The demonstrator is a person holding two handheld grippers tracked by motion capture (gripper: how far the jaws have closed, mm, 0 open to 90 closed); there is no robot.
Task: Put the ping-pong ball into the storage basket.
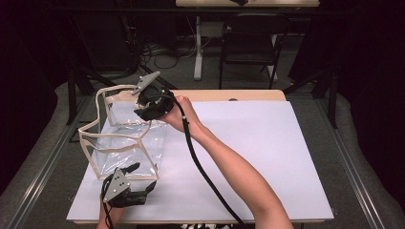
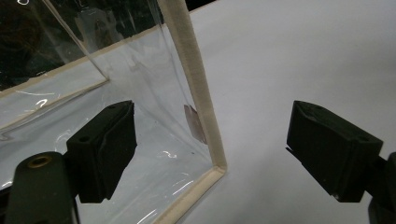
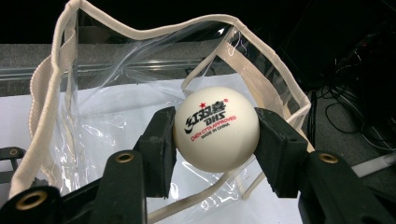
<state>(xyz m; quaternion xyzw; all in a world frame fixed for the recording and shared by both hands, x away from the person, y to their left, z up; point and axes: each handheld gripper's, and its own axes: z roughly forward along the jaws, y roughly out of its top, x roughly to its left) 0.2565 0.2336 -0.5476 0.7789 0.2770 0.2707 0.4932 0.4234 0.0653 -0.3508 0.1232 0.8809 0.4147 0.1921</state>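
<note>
Because the clear bag (image 1: 125, 143) is soft and would slump shut if left alone, the left tool (image 1: 135, 175) sits at its near corner, jaws spread wide to either side of the cream-trimmed edge (image 2: 196, 88), one jaw over the plastic and the other over the bare white sheet (image 2: 303, 56). It grips nothing yet; judging by that stance, it is placed to pinch the seam and steady the bag.

The right tool (image 1: 149, 106) hangs at the far rim of the bag, closed on a white ping-pong ball (image 3: 215, 129), which sits squarely between its two pads with the printed logo facing the camera. The ball is held just above the wavy opening (image 3: 154, 32), and the likely aim is to let it fall inside, so it is carried over the mouth rather than beside a wall.

From the high view the ball itself is hard to pick out behind the right hand (image 1: 179, 114) and the tool's body. The bag's transparent walls blur into glare, so whether the opening is wide enough under the ball is uncertain. A small pinkish tag (image 2: 194, 122) inside the near seam is too blurred to read. The desk (image 1: 229, 95) beneath is mostly covered by the sheet.
</note>
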